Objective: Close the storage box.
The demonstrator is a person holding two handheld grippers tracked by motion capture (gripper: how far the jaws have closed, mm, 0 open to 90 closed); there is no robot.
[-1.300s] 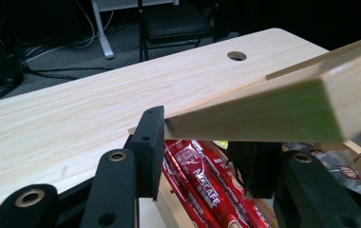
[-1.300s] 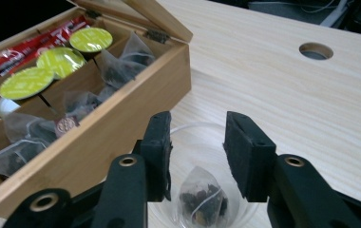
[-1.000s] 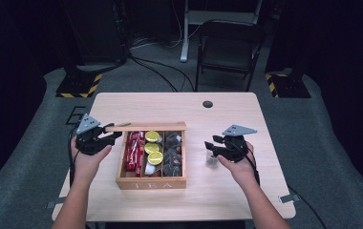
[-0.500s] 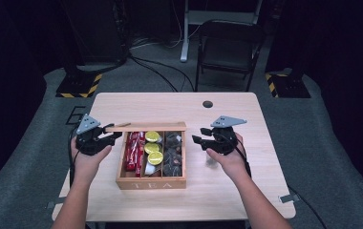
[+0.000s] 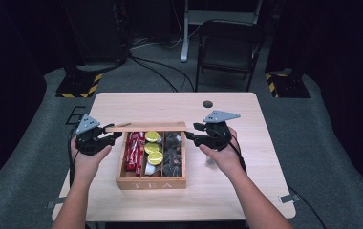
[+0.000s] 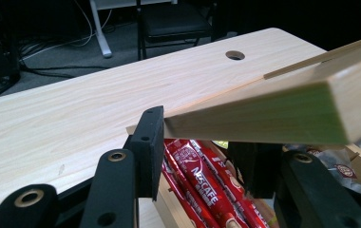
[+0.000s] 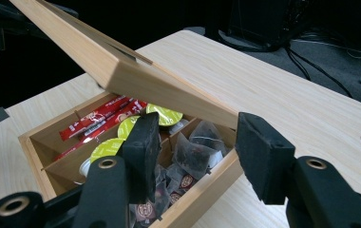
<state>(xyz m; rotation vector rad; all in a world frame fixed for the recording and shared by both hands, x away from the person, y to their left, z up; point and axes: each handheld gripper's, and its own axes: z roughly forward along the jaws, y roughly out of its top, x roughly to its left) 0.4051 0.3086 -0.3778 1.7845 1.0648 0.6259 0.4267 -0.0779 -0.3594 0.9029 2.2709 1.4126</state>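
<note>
Two grippers flank a wooden tea box (image 5: pixel 151 182) at table centre.
Left gripper (image 5: pixel 104 140), at nine o'clock, clamps the raised lid (image 6: pixel 273 111); right gripper (image 5: pixel 192 135), at three o'clock, has just been opening, nothing pressed between its pads.

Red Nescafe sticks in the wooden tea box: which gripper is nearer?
Left. The left gripper is shut on the raised wooden lid right above the red Nescafe sticks; the right gripper hovers at the box's far side.

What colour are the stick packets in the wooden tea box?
Red with white lettering; the stick packets show best in the left gripper view.
</note>
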